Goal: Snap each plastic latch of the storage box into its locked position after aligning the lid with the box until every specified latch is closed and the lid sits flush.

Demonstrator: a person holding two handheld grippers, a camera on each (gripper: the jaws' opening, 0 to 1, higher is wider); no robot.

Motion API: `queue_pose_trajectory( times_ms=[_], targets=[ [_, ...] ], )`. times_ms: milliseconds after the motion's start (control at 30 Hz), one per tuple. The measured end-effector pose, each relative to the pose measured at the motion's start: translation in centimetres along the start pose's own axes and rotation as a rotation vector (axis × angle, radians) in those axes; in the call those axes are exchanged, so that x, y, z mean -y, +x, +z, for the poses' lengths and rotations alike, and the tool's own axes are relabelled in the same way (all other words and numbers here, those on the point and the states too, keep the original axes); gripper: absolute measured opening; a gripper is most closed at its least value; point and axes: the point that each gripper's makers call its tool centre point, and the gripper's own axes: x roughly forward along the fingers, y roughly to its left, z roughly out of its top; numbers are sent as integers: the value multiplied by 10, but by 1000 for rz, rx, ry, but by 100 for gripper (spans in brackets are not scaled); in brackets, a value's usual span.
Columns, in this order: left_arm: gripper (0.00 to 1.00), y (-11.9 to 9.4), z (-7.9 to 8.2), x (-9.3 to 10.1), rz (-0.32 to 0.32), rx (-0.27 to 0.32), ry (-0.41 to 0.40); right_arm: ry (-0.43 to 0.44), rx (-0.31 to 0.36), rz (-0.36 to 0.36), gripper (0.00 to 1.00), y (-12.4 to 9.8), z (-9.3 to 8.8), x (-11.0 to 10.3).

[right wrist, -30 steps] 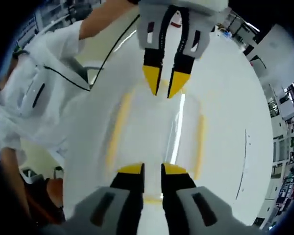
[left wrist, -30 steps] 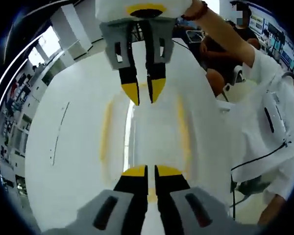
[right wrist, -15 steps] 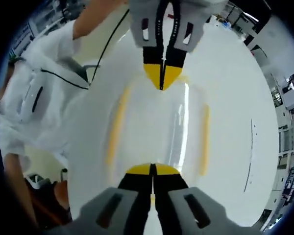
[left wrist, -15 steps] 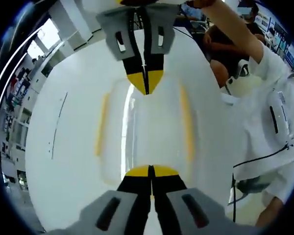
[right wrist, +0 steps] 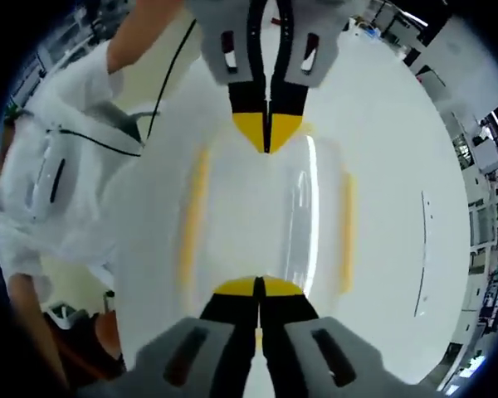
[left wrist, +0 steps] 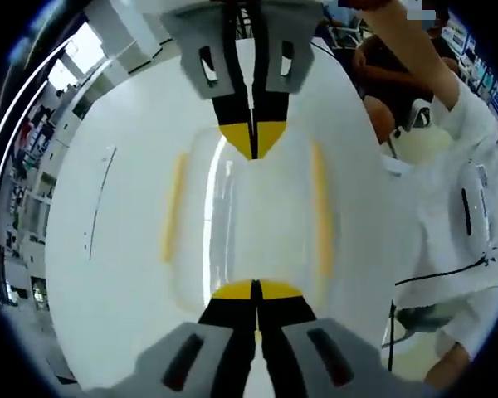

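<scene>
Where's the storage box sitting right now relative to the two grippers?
The storage box sits on the white table between the left gripper and the right gripper, which face each other at its opposite ends.

I count one clear storage box [left wrist: 249, 224], two grippers, and, as far as the blur allows, two yellow side latches [left wrist: 173, 207].

A glossy white tabletop [left wrist: 108, 249] spreads wide — bright windows [left wrist: 83, 66] and cluttered shelving [right wrist: 490, 249] line the room behind.
</scene>
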Motion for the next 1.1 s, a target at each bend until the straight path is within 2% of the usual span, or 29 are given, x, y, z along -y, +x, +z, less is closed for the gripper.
queue_pose_trajectory(
  times_ms=[33,100,233,300,433,467,533,567,600,633,767,833,967,1100],
  targets=[
    [0,0,-1,-3,8,-2,-82,-3,0,0,0,0,0,0],
    [0,-1,-2,-1,9,6,-64,7,5,1,0,-1,0,1],
    [0,-2,-2,-2,15,17,-77,-3,17,-2,0,-1,0,0],
    [0,-3,-2,-2,16,46,-65,-7,21,-8,0,-2,1,0],
    [0,-5,-3,-2,-22,139,-50,-49,22,-4,0,-2,2,1],
    [0,-6,-3,-2,-34,175,-89,-67,24,6,0,-3,2,1],
    [0,-8,-10,-4,-39,189,-75,-68,26,16,0,-4,2,4],
    [0,-8,-11,-3,-51,202,-93,-71,31,11,6,-4,2,7],
    [0,-9,-14,-3,-55,202,-87,-50,45,-2,9,-4,4,13],
    [0,-10,-16,-3,-56,206,-70,-20,54,20,11,-4,4,14],
    [0,-11,-22,-7,-41,218,-41,-25,70,15,16,-5,6,24],
    [0,-11,-23,-11,-40,222,-56,-7,89,30,17,-3,10,27],
    [0,-11,-23,-10,-59,243,-46,-6,83,33,21,0,15,34],
    [0,-11,-22,-10,-75,236,-33,-6,70,45,25,1,18,41]
  ],
)
